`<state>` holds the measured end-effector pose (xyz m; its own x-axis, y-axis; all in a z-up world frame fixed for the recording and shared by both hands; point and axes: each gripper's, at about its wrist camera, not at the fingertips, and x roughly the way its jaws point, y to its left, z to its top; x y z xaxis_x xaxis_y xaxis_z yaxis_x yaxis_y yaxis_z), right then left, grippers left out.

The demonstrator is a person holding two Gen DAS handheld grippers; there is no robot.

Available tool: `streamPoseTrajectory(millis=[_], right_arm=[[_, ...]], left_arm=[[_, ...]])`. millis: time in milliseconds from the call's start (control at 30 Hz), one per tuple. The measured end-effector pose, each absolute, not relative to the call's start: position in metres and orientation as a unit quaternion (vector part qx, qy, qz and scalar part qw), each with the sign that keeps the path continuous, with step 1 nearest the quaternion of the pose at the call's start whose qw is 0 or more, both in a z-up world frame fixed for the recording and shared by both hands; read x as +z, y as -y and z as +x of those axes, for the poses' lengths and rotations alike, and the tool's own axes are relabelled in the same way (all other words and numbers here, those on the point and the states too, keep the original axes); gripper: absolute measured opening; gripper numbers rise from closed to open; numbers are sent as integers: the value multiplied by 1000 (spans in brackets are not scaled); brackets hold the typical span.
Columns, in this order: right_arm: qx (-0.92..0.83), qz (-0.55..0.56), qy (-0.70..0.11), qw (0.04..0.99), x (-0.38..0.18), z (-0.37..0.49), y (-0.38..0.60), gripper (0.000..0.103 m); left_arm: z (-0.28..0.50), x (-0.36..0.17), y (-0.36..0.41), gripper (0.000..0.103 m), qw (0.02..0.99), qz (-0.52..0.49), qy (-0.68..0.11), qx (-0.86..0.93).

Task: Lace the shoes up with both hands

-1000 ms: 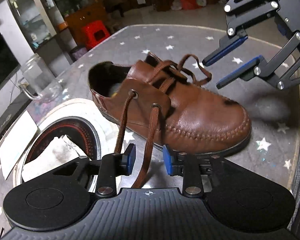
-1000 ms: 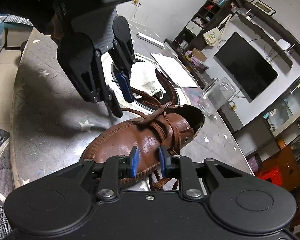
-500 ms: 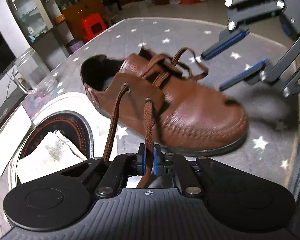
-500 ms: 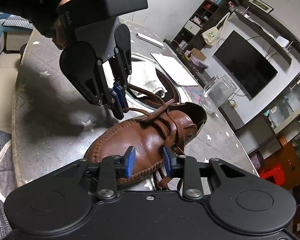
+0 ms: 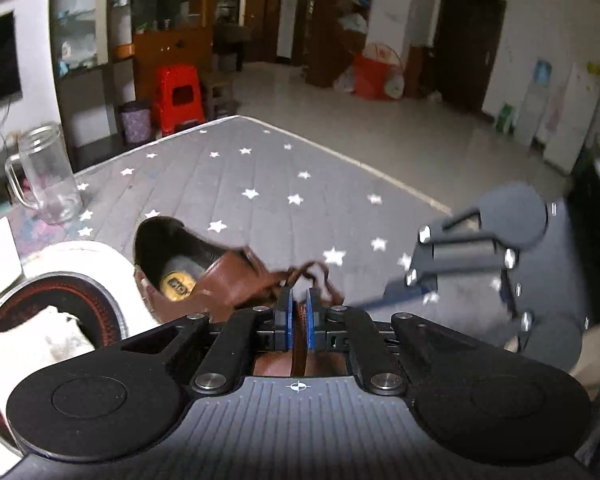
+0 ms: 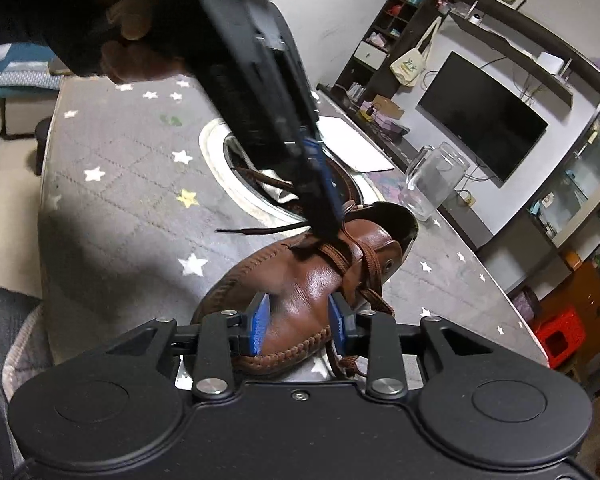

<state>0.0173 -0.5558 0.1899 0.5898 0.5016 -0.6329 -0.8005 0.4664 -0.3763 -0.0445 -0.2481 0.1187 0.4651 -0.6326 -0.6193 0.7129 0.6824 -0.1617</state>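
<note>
The left gripper, whose jaws stand wide apart a second ago with the brown lace hanging loose between them, is now clamped on that lace, its blue pads pressed against the lace on both sides. It has also risen and tipped up: its camera, which earlier looks down on the whole brown shoe, now looks across the table toward the room, with only the heel opening and tongue showing above the fingers. From the right wrist, the left gripper now reaches over the shoe's laced throat. The right gripper has spread wider and sits lower over the toe.
</note>
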Motion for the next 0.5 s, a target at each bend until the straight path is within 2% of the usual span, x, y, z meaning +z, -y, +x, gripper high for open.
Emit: streamPoseTrajectory(millis=[333, 500], right_arm=[[422, -148, -272, 852, 197, 43, 559, 33], [422, -95, -296, 851, 193, 50, 561, 34]], left_arm=[[-41, 124, 242, 7, 854, 46, -336, -394], [-46, 122, 222, 7, 860, 58, -336, -379]])
